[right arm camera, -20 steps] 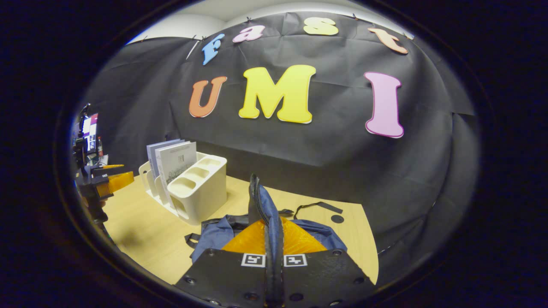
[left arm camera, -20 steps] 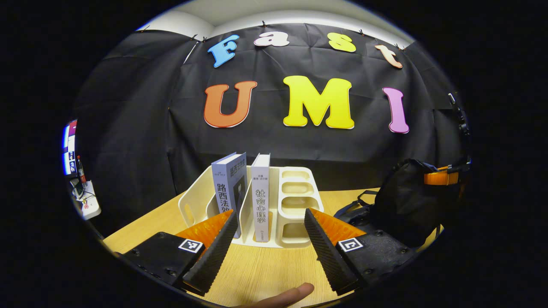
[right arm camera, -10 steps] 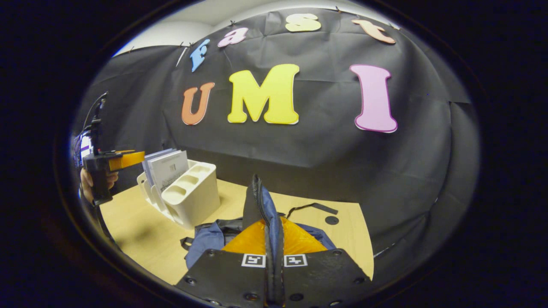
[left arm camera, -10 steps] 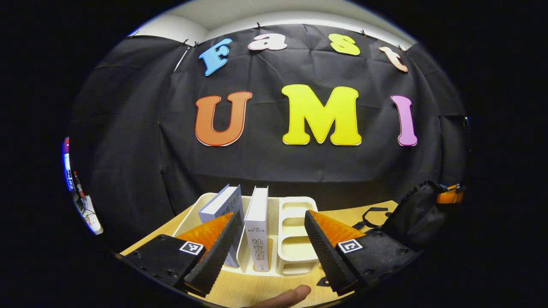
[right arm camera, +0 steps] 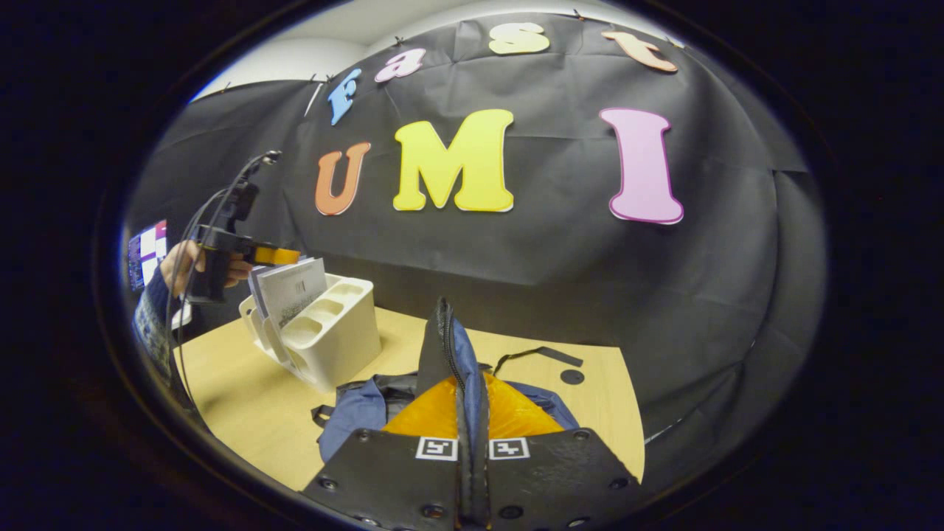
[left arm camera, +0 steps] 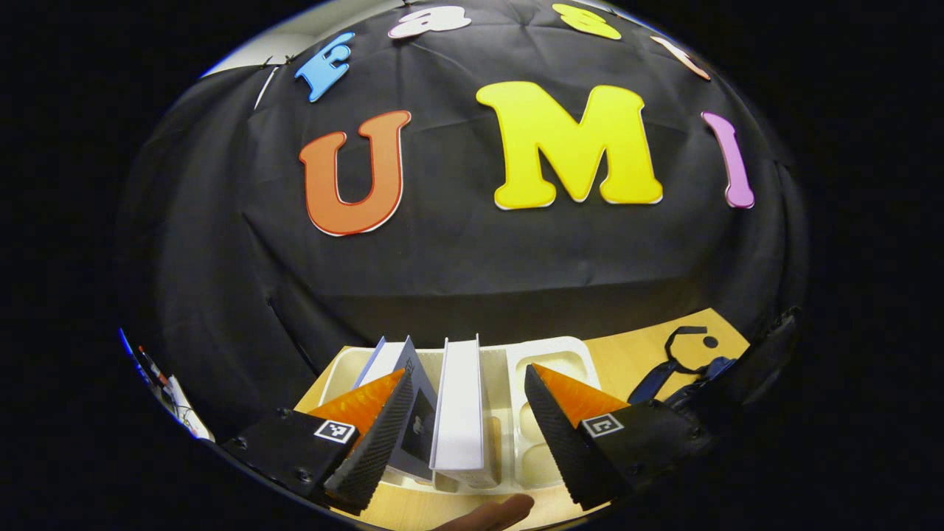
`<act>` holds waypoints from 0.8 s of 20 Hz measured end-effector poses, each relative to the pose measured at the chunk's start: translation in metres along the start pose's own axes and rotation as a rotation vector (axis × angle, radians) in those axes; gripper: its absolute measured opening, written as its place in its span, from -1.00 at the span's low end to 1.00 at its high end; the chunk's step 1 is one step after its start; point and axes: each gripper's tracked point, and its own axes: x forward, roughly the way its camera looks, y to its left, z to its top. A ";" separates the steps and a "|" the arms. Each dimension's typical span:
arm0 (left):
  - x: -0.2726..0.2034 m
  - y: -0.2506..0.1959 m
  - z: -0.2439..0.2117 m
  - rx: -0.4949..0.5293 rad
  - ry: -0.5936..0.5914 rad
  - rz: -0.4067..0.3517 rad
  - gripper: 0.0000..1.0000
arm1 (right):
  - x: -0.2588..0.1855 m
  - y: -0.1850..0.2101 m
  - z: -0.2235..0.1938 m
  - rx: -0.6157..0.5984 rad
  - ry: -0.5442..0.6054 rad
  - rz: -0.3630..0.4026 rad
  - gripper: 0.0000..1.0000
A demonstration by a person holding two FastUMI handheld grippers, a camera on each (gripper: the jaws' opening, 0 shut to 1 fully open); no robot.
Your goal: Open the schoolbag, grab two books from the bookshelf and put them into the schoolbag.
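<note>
Bookshelf [left arm camera: 509, 383] sits on the desk [right arm camera: 243, 398] toward its back edge, by the booth wall; white plastic, with two books upright in its slots. In the left gripper view we look down on it: left gripper [left arm camera: 461, 428] hangs over the books, jaws wide and gripping nothing. White book [left arm camera: 461, 405] stands between the fingers, touching neither as far as we see; grey-blue book [left arm camera: 413, 413] leans just beside the left finger [left arm camera: 376, 435], contact unclear. A fingertip [left arm camera: 494, 512] of the person shows at the bottom edge.

In the right gripper view we see the right gripper [right arm camera: 472, 450] with jaws closed tight on a raised flap of the schoolbag [right arm camera: 361, 409], zipper edge standing up between the fingers. Schoolbag is blue, lying on the desk nearer the front edge than the bookshelf [right arm camera: 324, 332], straps trailing toward the back. Farther off, a hand [right arm camera: 184, 262] holds the left gripper above the books.
</note>
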 end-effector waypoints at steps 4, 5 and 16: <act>0.028 -0.006 -0.012 0.068 0.111 0.007 0.86 | 0.001 0.004 -0.010 0.006 0.013 0.014 -0.99; 0.030 -0.007 -0.018 0.069 0.146 0.007 0.82 | 0.000 0.004 -0.012 0.007 0.014 0.016 -0.99; 0.044 -0.018 -0.073 0.020 0.459 -0.044 0.32 | -0.006 -0.002 -0.019 0.012 -0.002 0.035 -0.99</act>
